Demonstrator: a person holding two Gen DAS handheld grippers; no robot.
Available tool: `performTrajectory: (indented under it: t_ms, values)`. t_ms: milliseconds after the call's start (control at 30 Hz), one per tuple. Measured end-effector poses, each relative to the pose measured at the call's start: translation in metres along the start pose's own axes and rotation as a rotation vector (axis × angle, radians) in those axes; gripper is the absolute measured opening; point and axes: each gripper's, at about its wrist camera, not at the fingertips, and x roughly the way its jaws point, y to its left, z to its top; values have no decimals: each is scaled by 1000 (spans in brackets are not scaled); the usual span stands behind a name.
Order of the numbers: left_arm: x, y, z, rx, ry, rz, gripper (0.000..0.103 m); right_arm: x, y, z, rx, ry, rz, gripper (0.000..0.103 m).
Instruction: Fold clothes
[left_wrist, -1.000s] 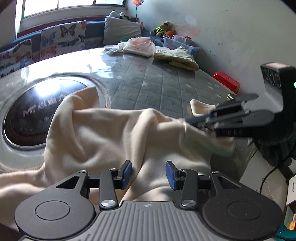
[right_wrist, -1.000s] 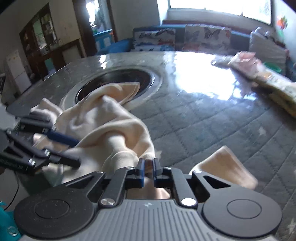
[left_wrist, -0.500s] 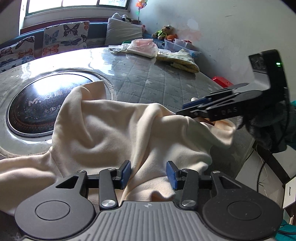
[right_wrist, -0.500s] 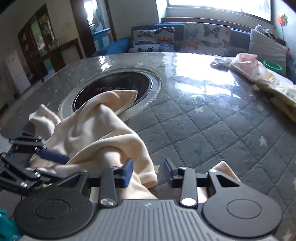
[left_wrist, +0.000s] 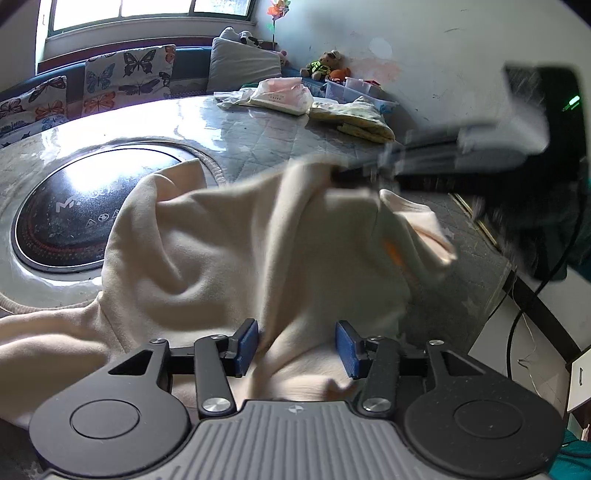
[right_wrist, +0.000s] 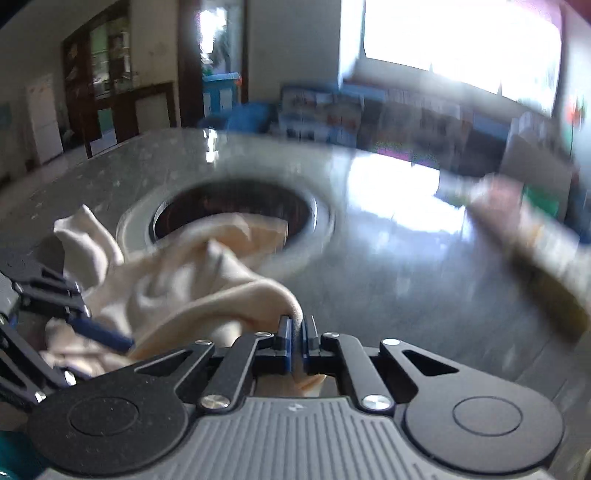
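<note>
Soft, light fleece-like knit; drapes and slumps, no stiffness, likely to slide a little on the glossy table (left_wrist: 258, 129). Best taken at a hem or corner edge, thin layer between the pads, not a thick bunch. Risk of dragging the whole heap if one side is lifted alone.

Cream garment (left_wrist: 229, 251): pale cream-beige, rumpled, deep folds, thick rolled edge visible toward the far left; small orange mark near the right fold. Not yet flattened or folded, by the look of it.

Location: near edge of the table, heaped, far portion lapping over the rim of the dark round inset (left_wrist: 74, 206). Other clothes (left_wrist: 351, 118) piled well apart at the far right of the table.

Left gripper (left_wrist: 297, 343): blue pads spread wide, cloth lying between them but not pinched.

Right gripper (right_wrist: 294, 343): pads nearly together, clamped on a fold of the cream garment, raised fold bulging just beyond the tips. Right-wrist view heavily blurred; in left-wrist view the right gripper a dark smear at a raised ridge of cloth.
</note>
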Motion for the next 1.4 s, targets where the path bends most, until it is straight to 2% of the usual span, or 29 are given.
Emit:
performTrajectory:
  t_ms: [67, 100, 200, 333, 433, 533, 700, 800, 867, 933, 1067, 1100, 1167, 1400]
  values:
    - [0, 1, -2, -8, 3, -2, 51, -19, 17, 15, -115, -95, -50, 4]
    - [0, 2, -3, -17, 11, -1, 51, -26, 26, 20, -153, -124, -48, 4]
    - [-7, 8, -6, -36, -3, -5, 51, -42, 49, 29, -225, -156, 21, 4]
    - [-25, 25, -8, -65, -55, 8, 51, -45, 76, 16, -260, -66, 191, 4]
    - [-41, 40, -8, -91, -91, 34, 52, -31, 83, 2, -241, 31, 288, 5]
    - [-52, 52, -5, -108, -107, 81, 52, -17, 76, -7, -150, 118, 373, 8]
    - [-65, 70, 14, -137, -158, 147, 52, -30, 50, 8, -22, 80, 420, 14]
    - [-63, 79, 35, -153, -185, 174, 53, -41, 28, 19, 69, 40, 386, 20]
    - [-56, 82, 53, -145, -190, 194, 54, -43, 10, 21, 126, 32, 304, 26]
    - [-46, 83, 71, -126, -191, 207, 56, -37, -7, 19, 202, 54, 238, 27]
    - [-14, 84, 105, -77, -164, 218, 61, -22, -39, 2, 403, 139, 216, 28]
    - [-5, 84, 111, -66, -149, 218, 61, -20, -42, 0, 426, 149, 215, 29]
    - [15, 87, 121, -45, -120, 225, 62, -11, -44, -10, 449, 163, 213, 43]
    - [66, 96, 130, -4, -34, 194, 64, 8, -49, -18, 570, 193, 301, 43]
